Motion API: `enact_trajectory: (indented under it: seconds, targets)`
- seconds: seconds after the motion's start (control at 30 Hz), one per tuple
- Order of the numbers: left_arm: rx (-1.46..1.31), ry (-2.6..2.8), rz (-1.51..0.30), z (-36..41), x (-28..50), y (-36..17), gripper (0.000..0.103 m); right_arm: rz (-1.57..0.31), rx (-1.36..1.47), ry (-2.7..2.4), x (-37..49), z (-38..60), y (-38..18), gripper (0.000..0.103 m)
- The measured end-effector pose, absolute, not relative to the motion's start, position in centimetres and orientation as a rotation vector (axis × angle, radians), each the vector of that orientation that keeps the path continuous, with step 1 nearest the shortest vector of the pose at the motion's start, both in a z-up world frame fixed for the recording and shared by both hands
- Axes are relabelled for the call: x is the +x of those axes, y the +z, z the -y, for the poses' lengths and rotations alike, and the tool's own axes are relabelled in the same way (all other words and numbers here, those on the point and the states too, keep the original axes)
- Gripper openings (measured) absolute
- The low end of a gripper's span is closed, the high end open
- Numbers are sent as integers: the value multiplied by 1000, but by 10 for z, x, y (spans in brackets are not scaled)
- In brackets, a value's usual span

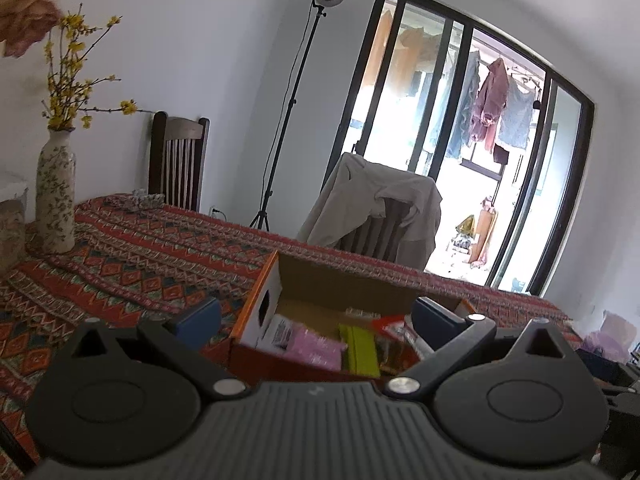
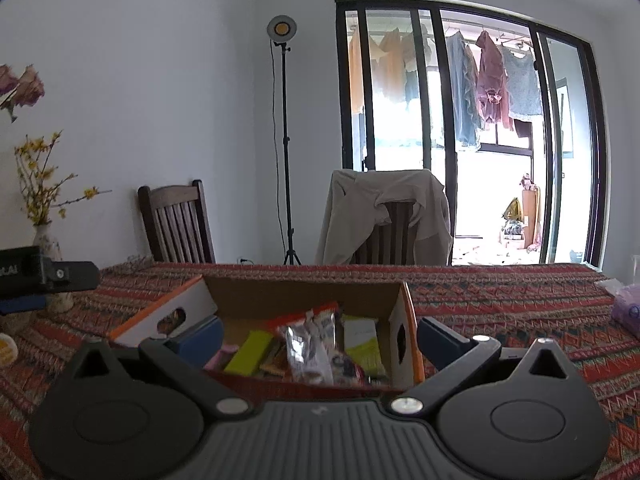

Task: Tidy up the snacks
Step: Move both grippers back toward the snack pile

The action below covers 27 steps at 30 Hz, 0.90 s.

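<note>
On the patterned tablecloth [image 2: 500,300] sits the open box [image 2: 304,296], and I take everything else from it. From my right gripper [image 2: 320,340] it is seen almost square on, its long axis running away from me toward the draped chair [image 2: 388,216] behind it, with the snacks [image 2: 308,344] piled inside: a silver packet on top, yellow-green bars either side. My right fingers are spread wide and empty, one to each side of the box's near end. My left gripper [image 1: 316,320] is spread and empty too, and it sees the box [image 1: 340,280] at an angle, the white end wall with its hand hole turned toward me. That view alone shows a pink packet [image 1: 316,344] by that wall, and the vase [image 1: 56,196] standing well left of the box. Only the right view shows the left gripper's body [image 2: 48,274] left of the box, in front of the vase [image 2: 50,248]. Beyond the box, a bare chair [image 2: 176,224] and a lamp stand [image 2: 284,140].
</note>
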<state>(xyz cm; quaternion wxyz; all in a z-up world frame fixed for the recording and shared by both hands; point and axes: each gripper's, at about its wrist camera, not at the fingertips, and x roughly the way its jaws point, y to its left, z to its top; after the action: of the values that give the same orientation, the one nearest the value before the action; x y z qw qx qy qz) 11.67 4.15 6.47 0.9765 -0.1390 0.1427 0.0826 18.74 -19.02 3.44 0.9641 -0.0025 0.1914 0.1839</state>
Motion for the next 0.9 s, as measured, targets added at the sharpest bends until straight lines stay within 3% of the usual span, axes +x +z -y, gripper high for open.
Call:
enact_trajectory:
  seconds: [0.9]
  targets:
    - [-182,180,-364,-62,40,-11,103,-547,-17,403,108,214,-12,103]
